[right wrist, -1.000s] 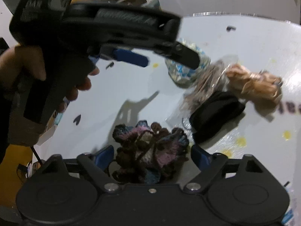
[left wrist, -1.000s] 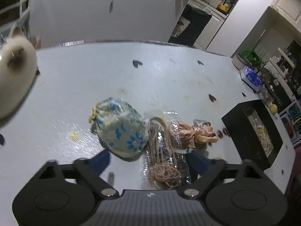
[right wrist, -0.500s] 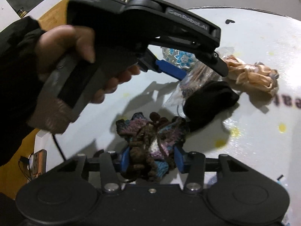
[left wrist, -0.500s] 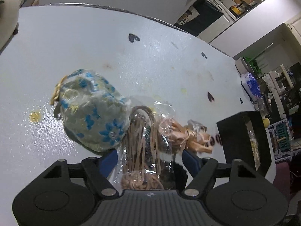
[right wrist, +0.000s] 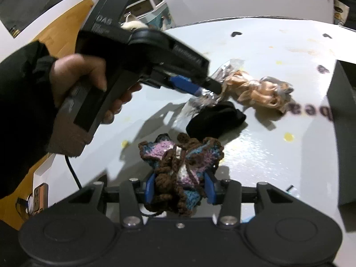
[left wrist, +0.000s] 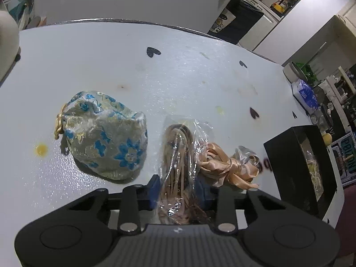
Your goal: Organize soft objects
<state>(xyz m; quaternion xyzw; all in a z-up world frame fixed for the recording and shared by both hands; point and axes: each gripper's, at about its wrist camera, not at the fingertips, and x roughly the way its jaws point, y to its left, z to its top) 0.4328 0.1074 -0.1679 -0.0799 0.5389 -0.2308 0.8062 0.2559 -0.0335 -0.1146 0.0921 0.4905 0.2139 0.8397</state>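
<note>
Soft objects filled both my grippers: my left gripper had just been closing and pinched the clear bag of tan cords, my right gripper clamped the crocheted piece just above the white table. I judged a slow lift best (slippery plastic), clear of the floral pouch and ribbon bundle.

The table was a glossy white top with a fine glittery sheen. The pouch looked like shiny brocade cloth, the bag was crinkly clear plastic, and the ribbon bundle was satiny. The crochet piece was chunky, matt yarn; both tools had matt black plastic.
</note>
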